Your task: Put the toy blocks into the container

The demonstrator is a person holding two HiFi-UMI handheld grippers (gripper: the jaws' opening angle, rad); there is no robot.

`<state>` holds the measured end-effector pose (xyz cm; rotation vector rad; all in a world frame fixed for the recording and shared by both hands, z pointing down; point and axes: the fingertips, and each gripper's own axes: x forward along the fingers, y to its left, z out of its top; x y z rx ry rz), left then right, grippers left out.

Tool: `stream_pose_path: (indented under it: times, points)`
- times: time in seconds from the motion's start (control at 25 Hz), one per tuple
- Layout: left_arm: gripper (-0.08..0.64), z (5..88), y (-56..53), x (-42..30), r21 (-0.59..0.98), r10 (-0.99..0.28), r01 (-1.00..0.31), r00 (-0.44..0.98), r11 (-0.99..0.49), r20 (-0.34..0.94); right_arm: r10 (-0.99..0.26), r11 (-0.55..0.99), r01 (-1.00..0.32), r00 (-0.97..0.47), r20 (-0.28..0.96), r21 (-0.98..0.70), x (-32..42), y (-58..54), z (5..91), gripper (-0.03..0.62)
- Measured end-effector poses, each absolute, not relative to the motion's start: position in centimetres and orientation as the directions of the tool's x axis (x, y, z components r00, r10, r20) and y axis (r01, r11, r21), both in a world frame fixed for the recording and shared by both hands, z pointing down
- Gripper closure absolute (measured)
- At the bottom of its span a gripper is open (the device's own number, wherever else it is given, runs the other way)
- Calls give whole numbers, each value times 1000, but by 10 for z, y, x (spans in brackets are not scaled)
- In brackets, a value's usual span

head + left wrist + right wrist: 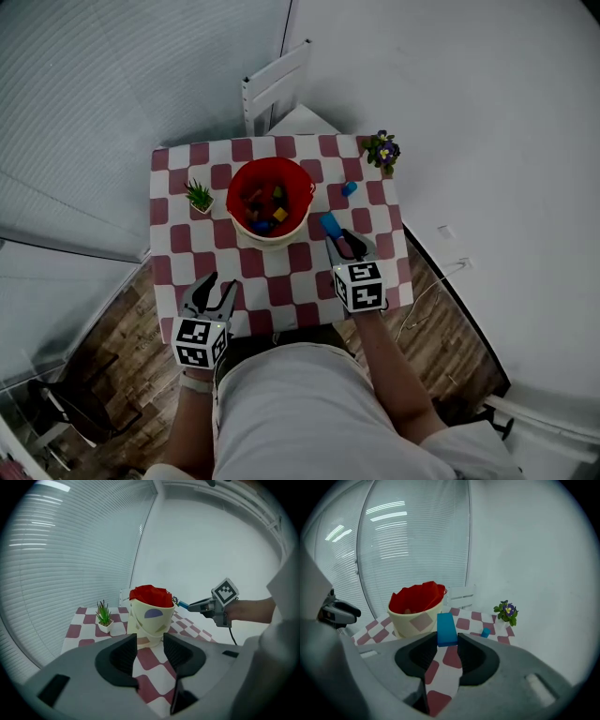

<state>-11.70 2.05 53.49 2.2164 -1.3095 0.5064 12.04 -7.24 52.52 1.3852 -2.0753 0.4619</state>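
Left gripper point(150, 645) hangs at the near edge of the checkered table point(272, 267), jaws spread with nothing between them, out of the way, it seems. Centre table, the red-lined container point(272, 234) holds several blocks. Just right of it, the right gripper point(447, 639) pinches a long blue block point(446, 628) by its end, tip toward the container, presumably for a clean drop. One small blue block point(349, 188) waits beyond.

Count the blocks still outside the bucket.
2: a long blue block in the right gripper; a small blue block on the table near the flowering plant. None seem hidden.
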Motion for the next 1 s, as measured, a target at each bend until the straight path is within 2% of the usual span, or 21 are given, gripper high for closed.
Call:
stream_pose_path:
  times: [0.36,1.0]
  points:
    - [391,524,9,-110,244,-699,-872,486,-424,524,-747,434,-900,-336,574,37,96,-96,474,453]
    - [391,518,-10,-126,262,-734,-893,450,-365,509,-661,599,-798,-447,603,65,20,-137,467,453]
